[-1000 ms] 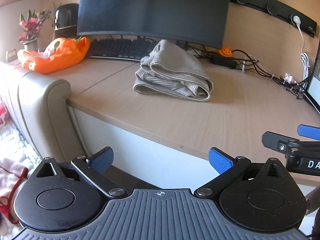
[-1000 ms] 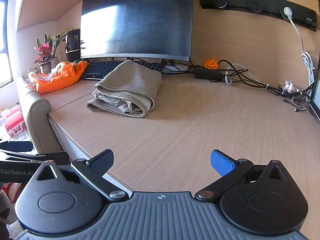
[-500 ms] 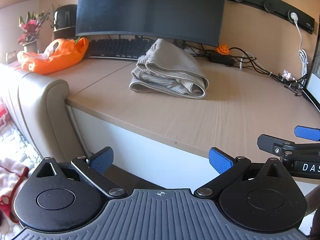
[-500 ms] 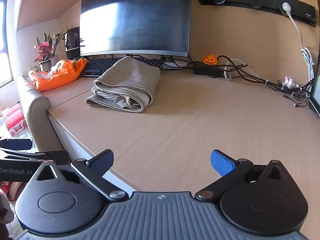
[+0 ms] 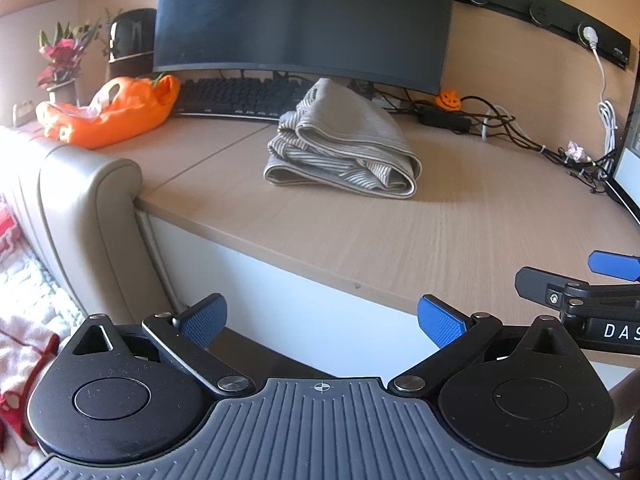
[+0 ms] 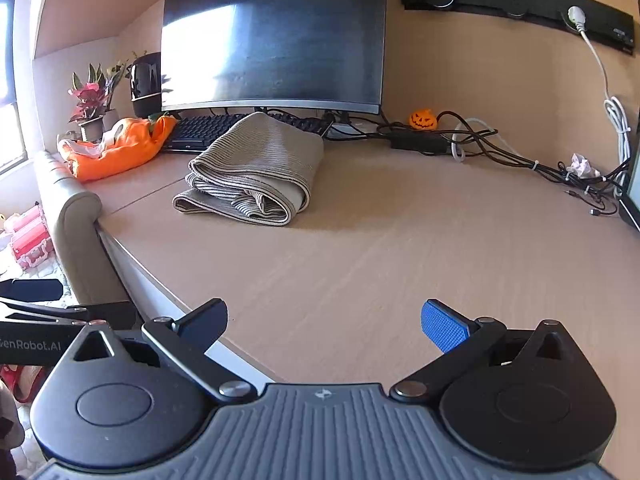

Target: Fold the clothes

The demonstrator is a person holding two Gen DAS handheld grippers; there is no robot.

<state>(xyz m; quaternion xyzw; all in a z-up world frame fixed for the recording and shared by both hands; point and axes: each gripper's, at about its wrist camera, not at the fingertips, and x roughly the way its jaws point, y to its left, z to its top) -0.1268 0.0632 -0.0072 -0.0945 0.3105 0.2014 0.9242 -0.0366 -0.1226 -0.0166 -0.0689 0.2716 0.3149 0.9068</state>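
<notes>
A folded beige striped garment (image 5: 344,148) lies on the wooden desk (image 5: 400,232) in front of the monitor; it also shows in the right wrist view (image 6: 256,172). An orange garment (image 5: 108,114) lies crumpled at the desk's far left, also in the right wrist view (image 6: 120,148). My left gripper (image 5: 322,320) is open and empty, held off the desk's front edge. My right gripper (image 6: 324,322) is open and empty, low over the desk's front part. Both are well short of the clothes.
A curved monitor (image 5: 304,20) and keyboard (image 5: 236,98) stand behind the clothes. Cables (image 6: 500,152), a small pumpkin figure (image 6: 423,119) and a power strip run along the back right. A padded beige headboard (image 5: 80,208) flanks the desk's left; flowers (image 6: 92,104) sit far left.
Both grippers have drifted slightly, so the folded garment sits a little nearer and lower in view. Both stay open and empty. The clothes have not moved.
</notes>
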